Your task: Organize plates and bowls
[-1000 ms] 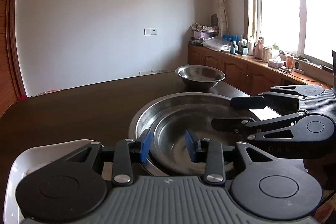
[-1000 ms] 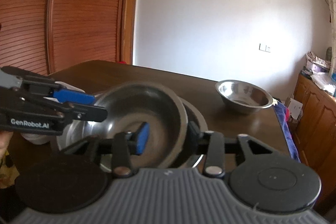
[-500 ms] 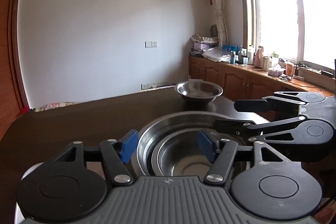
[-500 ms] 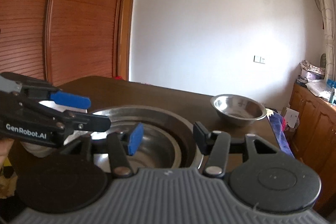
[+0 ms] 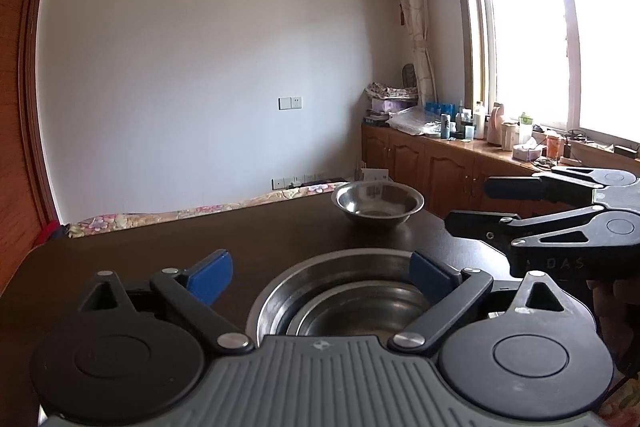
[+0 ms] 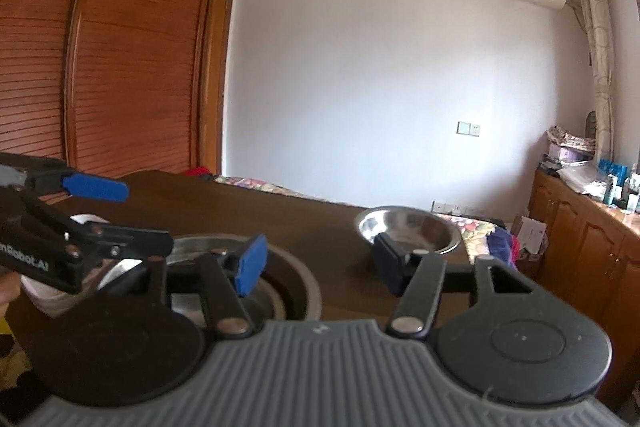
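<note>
Two bowls sat nested on the table [image 5: 120,247], the stack [image 5: 344,291] just ahead of the left gripper [image 5: 320,273], whose jaws had just swung wide apart and held nothing. The right gripper [image 6: 320,263] had been opening too, pads clear of any rim, so the nesting step looked done. Next up, by the look of it: reaching to the far bowl [image 5: 379,203], gripping its rim squarely.

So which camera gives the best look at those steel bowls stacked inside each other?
The left wrist view: the nested bowls sit centred, both rims visible. In the right wrist view the stack is blurred and largely hidden behind the hand-held gripper's fingers.
</note>
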`<state>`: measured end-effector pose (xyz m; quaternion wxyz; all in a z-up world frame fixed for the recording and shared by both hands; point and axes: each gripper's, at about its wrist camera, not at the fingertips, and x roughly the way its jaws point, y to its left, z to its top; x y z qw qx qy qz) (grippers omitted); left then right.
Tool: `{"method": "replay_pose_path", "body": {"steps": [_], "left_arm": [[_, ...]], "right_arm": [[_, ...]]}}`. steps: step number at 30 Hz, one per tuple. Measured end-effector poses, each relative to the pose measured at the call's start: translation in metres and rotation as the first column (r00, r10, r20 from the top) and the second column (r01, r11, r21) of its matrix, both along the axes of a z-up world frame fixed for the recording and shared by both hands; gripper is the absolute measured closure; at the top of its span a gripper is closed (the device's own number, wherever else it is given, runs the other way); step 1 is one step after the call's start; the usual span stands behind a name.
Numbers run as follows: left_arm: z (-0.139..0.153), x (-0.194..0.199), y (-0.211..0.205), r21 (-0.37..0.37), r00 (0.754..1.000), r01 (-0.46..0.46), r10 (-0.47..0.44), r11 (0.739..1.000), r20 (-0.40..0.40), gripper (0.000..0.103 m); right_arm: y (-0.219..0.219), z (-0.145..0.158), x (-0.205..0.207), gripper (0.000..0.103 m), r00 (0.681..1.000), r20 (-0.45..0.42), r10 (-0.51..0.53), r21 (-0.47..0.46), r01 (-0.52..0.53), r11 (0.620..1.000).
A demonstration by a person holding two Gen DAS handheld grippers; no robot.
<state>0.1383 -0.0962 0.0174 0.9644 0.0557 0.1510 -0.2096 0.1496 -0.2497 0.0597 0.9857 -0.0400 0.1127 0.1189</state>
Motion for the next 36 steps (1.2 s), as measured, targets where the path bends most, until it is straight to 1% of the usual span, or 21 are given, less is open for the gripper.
{"method": "replay_pose_path", "body": {"steps": [2,3,5,7,8,11,13,17,20,27,30,33,36], "left_arm": [[0.002,0.001,0.0,0.0,1.0,-0.003,0.003,1.0,0.005,0.0],[0.002,0.002,0.0,0.0,1.0,-0.003,0.003,1.0,0.007,0.0],[0.004,0.004,0.0,-0.003,1.0,-0.003,0.003,1.0,0.01,0.0],[0.005,0.004,0.001,-0.015,1.0,-0.012,0.013,1.0,0.024,0.0],[0.006,0.004,0.002,-0.018,0.999,-0.017,0.017,1.0,0.029,0.0],[0.011,0.006,0.0,-0.023,0.999,-0.025,0.026,0.999,0.04,0.0],[0.015,0.009,0.0,-0.022,0.998,-0.027,0.028,0.999,0.047,0.0],[0.022,0.016,-0.004,-0.014,0.998,-0.018,0.019,1.0,0.061,0.0],[0.03,0.025,-0.009,-0.012,0.996,-0.005,0.006,1.0,0.086,0.0],[0.045,0.057,-0.022,0.03,0.995,0.01,-0.013,0.999,0.094,0.0],[0.048,0.075,-0.029,0.033,0.997,0.026,-0.028,0.999,0.07,0.0],[0.049,0.094,-0.034,0.033,0.998,0.052,-0.053,0.998,0.044,0.0],[0.047,0.11,-0.041,0.065,0.997,0.065,-0.067,0.996,0.029,0.0]], "right_arm": [[-0.002,0.001,0.001,0.036,1.0,0.013,-0.011,-0.008,0.012,1.0],[-0.004,0.002,0.002,0.032,1.0,0.017,-0.016,-0.01,0.016,1.0],[-0.008,0.003,0.004,0.024,0.999,0.024,-0.025,-0.002,0.025,1.0],[-0.011,0.003,0.006,0.01,0.999,0.033,-0.032,0.006,0.031,0.999],[-0.013,0.004,0.008,0.008,0.999,0.039,-0.036,0.006,0.036,0.999],[-0.015,0.003,0.009,0.005,0.998,0.052,-0.043,-0.002,0.043,0.999],[-0.016,0.002,0.011,0.0,0.997,0.057,-0.047,-0.008,0.048,0.999],[-0.019,0.0,0.015,0.0,0.996,0.058,-0.06,-0.023,0.062,0.998],[-0.021,-0.001,0.021,0.0,0.996,0.057,-0.072,-0.028,0.074,0.997],[-0.03,-0.003,0.039,0.0,0.996,0.034,-0.085,-0.03,0.086,0.996],[-0.035,-0.003,0.049,0.0,0.995,0.033,-0.096,-0.046,0.097,0.994],[-0.041,-0.004,0.064,0.0,0.995,0.015,-0.098,-0.054,0.098,0.994],[-0.05,-0.005,0.078,0.0,0.995,-0.008,-0.099,-0.039,0.099,0.994]]}}
